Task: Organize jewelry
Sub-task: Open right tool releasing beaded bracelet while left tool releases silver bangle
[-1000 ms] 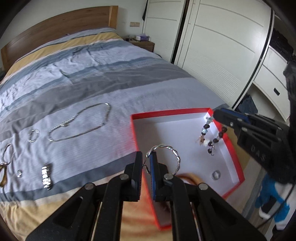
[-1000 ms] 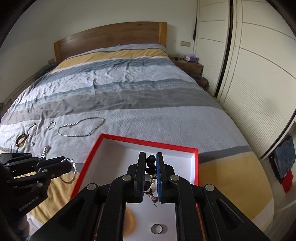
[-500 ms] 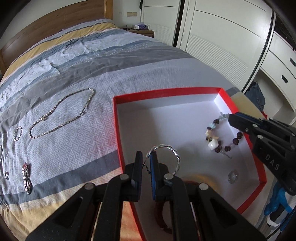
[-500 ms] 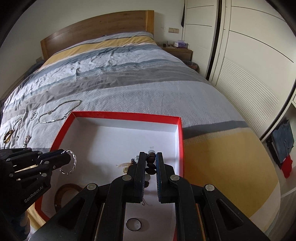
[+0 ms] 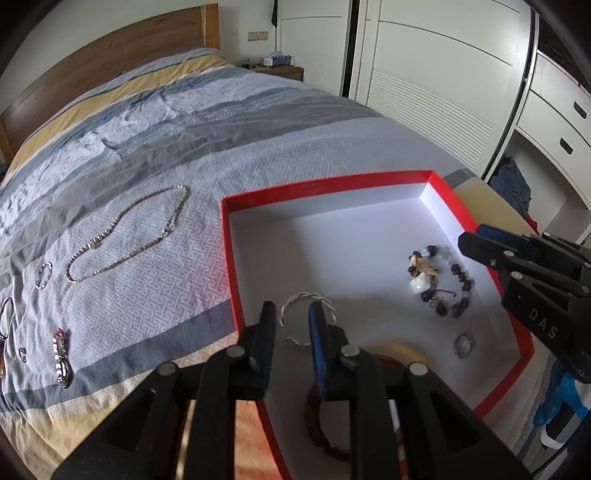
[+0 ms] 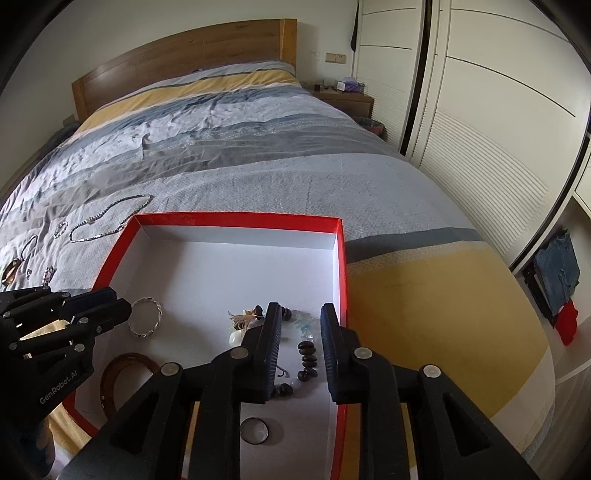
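Both claws are opening over the red box (image 5: 509, 317) on the bed (image 5: 155, 280). The left claw (image 5: 291, 325) lets the silver bangle (image 5: 308, 319) lie inside. The right claw (image 6: 300, 332) lets go of the bead bracelet (image 6: 306, 360). If a claw lifts crooked, a finger may catch a bead and drag the bracelet out.

Bed: wooden headboard (image 6: 184, 62) stood against a pale wall (image 6: 110, 33).
Bedding: striped duvet (image 6: 229, 125) in grey, blue and yellow, creased.
Nightstand: wooden nightstand (image 6: 343, 96) sat beside the bed's head.
Wardrobe: white louvred wardrobe (image 6: 491, 122) lined the right side.
Light: soft daylight.
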`<state>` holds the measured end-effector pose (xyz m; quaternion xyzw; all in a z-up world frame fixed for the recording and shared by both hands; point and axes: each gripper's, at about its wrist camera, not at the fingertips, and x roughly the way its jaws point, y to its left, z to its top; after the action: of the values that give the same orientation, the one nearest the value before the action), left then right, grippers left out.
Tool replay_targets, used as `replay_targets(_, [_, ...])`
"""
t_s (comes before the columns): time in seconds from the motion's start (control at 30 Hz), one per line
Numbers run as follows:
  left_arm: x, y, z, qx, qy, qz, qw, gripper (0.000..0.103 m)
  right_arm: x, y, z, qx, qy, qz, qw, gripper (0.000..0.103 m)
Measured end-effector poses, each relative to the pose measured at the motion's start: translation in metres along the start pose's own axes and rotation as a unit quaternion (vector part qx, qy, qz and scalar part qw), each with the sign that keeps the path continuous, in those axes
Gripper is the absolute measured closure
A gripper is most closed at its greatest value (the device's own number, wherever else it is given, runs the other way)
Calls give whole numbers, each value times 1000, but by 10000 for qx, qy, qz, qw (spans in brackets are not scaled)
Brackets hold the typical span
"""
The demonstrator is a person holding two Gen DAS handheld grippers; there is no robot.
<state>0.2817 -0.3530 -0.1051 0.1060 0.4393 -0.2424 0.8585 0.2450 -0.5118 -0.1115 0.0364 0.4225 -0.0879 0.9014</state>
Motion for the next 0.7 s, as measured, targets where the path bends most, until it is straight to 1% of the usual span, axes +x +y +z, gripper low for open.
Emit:
replay_targets(0.03, [-4, 0, 0, -5, -34, -4, 10000, 80, -3, 0, 0, -1, -14, 1, 10000, 79])
replay_targets(0.3, [-39, 3, 2, -62, -220, -9, 9997, 80, -37, 11, 0, -70, -157, 29, 9998, 74])
replay_targets(0.53, [-76, 7, -5, -69, -350, 74, 9993, 80, -73, 23, -3, -113, -260, 77, 9996, 72])
replay_targets(0.7, [-110, 18, -16, -209, -475, 188, 9985, 80, -102, 39, -6, -154, -373, 154, 9991, 65])
